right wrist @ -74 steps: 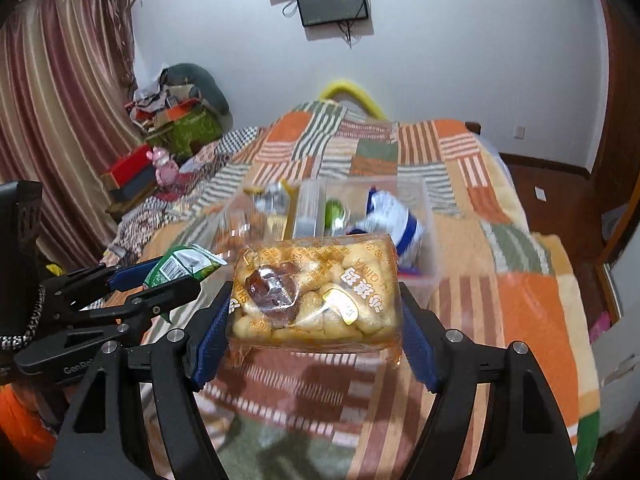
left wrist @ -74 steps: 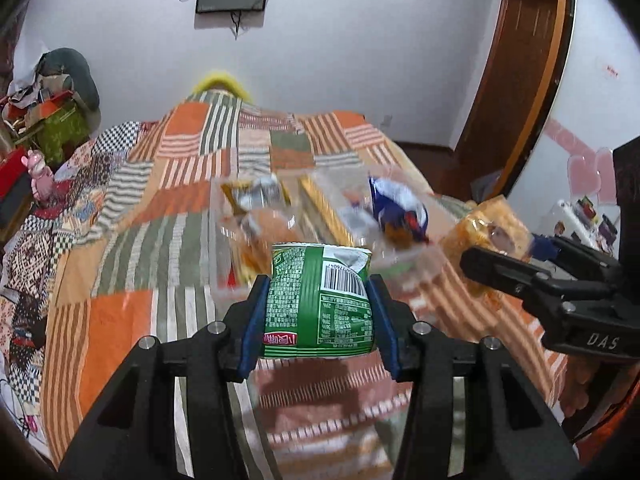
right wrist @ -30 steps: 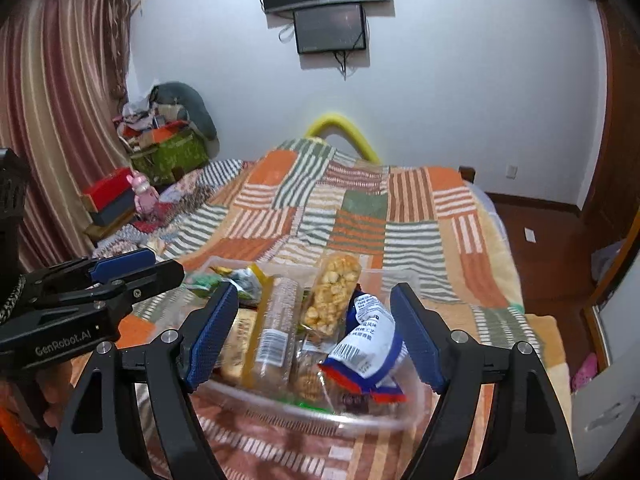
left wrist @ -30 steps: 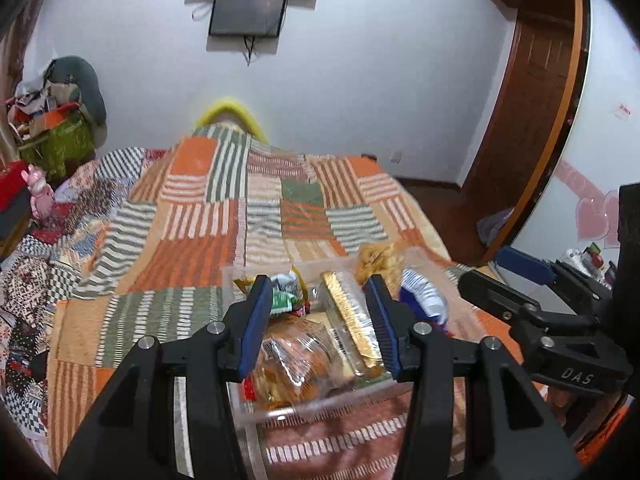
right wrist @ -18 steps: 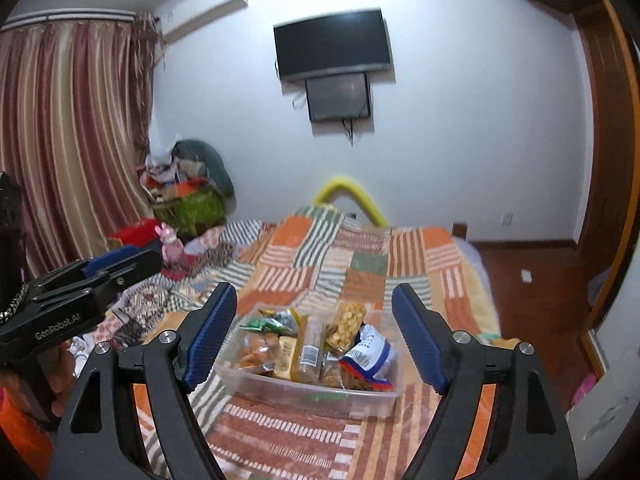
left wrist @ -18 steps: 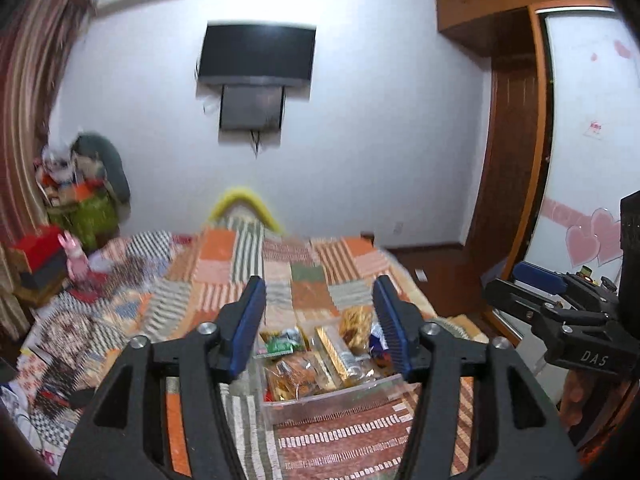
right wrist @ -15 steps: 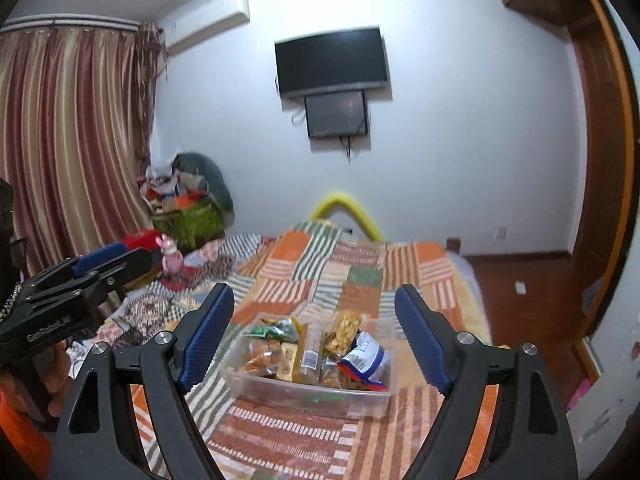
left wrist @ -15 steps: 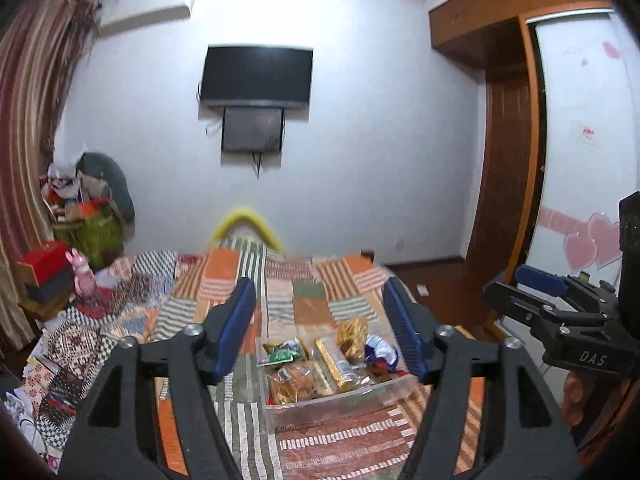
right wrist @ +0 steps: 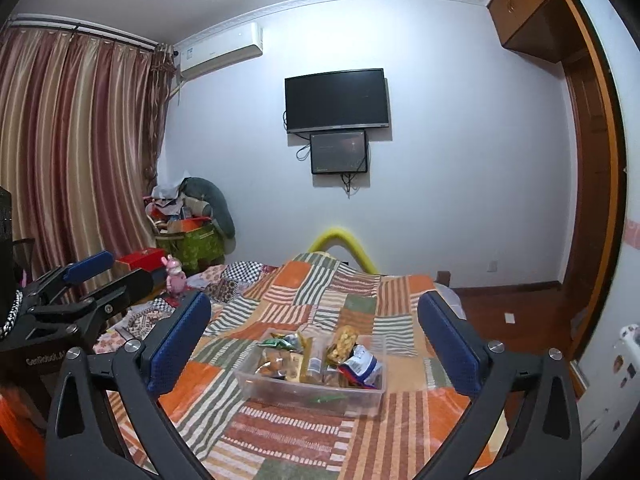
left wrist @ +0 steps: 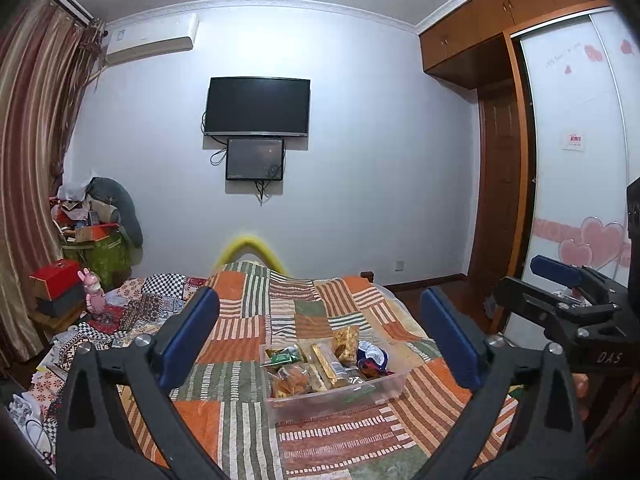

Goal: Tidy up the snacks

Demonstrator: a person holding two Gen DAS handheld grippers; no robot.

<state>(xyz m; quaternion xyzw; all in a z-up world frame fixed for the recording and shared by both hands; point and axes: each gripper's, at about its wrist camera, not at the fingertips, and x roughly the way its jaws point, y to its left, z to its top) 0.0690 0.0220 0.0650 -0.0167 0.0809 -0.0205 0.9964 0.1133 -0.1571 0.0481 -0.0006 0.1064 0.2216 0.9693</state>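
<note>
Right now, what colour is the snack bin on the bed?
Clear, see-through plastic bin; the snack packets show through its wall. Best in the right wrist view.

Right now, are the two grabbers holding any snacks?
Left gripper: open, holding nothing; its fingers have just been opening.
Right gripper: open, holding nothing; just been opening too.

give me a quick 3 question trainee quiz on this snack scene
1. True or false: the left gripper holds a snack.
2. Where do the snack packets sit?
A. loose on the striped patchwork bedspread
B. in the clear plastic bin
C. on the floor
3. Fill in: the blue-and-white packet lies at the bin's ___ end, seen from the right wrist.

Key: 1 false, its fingers are wide open and empty; 2 B; 3 right.
</note>
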